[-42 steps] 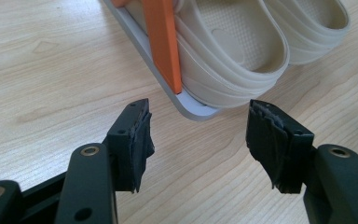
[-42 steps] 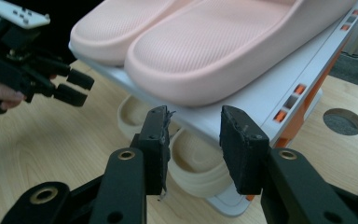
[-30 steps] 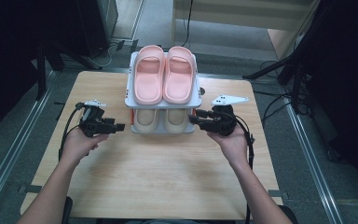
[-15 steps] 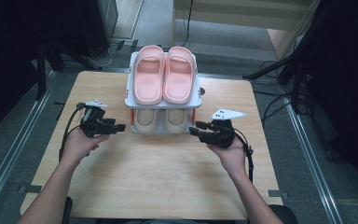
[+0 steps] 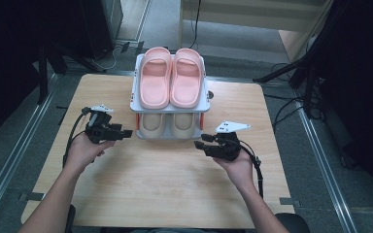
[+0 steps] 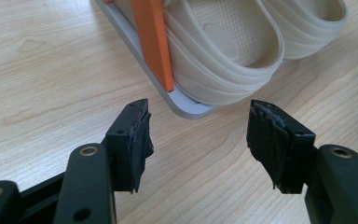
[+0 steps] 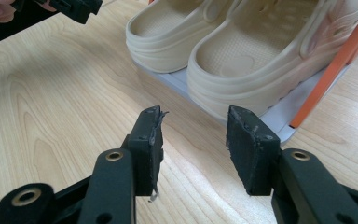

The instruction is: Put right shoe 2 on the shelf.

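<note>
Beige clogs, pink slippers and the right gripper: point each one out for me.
Beige clogs [image 7: 242,65], right gripper view, footbed of the nearer clog.
Pink slippers [image 5: 171,80], high view, where the pair meet on the rack's top shelf.
Right gripper [image 5: 197,144], high view, between its open jaw tips.

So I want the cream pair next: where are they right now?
In the high view, the cream shoes sit on the rack's lower shelf, under the pink slippers, between both grippers.

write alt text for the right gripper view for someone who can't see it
The right gripper holds its two black jaws open with nothing between them, aimed at a pair of beige clogs on the grey bottom shelf of a rack standing on a wooden table.
</note>
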Demonstrator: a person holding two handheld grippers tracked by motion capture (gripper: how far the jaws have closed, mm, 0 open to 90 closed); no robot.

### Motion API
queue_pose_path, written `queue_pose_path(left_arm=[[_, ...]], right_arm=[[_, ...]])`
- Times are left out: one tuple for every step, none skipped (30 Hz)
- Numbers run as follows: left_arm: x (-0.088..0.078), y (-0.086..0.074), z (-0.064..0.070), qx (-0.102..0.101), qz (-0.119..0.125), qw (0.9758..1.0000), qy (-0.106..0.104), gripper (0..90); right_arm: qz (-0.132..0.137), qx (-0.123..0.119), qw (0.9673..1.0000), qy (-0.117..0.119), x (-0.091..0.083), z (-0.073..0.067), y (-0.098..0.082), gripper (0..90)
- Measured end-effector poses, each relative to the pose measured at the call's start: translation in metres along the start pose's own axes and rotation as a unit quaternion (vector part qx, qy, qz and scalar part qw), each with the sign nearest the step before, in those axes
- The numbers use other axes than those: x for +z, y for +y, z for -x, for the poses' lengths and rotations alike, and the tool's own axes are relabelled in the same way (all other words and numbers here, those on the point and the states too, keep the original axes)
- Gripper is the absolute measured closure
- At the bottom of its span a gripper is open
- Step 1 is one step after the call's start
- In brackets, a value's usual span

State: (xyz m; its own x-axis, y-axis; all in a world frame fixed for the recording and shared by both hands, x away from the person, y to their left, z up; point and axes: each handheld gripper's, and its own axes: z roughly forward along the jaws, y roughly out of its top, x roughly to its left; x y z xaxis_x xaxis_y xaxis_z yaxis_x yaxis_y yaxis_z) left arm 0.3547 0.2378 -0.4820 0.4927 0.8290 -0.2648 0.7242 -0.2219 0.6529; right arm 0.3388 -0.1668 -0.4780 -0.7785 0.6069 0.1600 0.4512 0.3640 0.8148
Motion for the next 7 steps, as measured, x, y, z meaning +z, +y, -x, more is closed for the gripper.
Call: queue_pose_path(left_arm=[[0.0004, 0.0001, 0.0006, 0.001, 0.000, 1.0000, -0.001, 39.4], [0.0008, 0.0000, 0.0017, 0.001, 0.000, 1.0000, 0.000, 39.3], [0.0011, 0.0001, 0.0020, 0.005, -0.001, 1.0000, -0.002, 39.2], [0.0018, 0.0000, 0.0030, 0.005, 0.000, 1.0000, -0.004, 39.0], [0.0019, 0.0002, 0.0037, 0.006, -0.002, 1.0000, -0.005, 38.8], [0.0028, 0.0001, 0.0048, 0.007, 0.001, 1.0000, -0.006, 38.6], [0.0031, 0.0002, 0.0054, 0.009, 0.000, 0.9999, -0.008, 38.3]], right_arm=[[0.000, 0.000, 1.0000, -0.001, 0.0003, -0.0003, -0.0004, 55.7], [0.000, -0.002, 1.0000, -0.001, 0.0005, -0.0004, -0.0009, 55.4], [0.001, -0.003, 1.0000, -0.001, 0.0007, -0.0003, -0.0013, 54.9], [-0.001, -0.003, 1.0000, -0.001, 0.0009, -0.0003, -0.0015, 54.0], [-0.001, -0.003, 1.0000, -0.001, 0.0014, 0.0000, -0.0017, 53.4], [-0.002, -0.002, 1.0000, -0.001, 0.0018, 0.0003, -0.0018, 52.7], [-0.003, 0.001, 1.0000, -0.001, 0.0023, 0.0005, -0.0017, 51.1]])
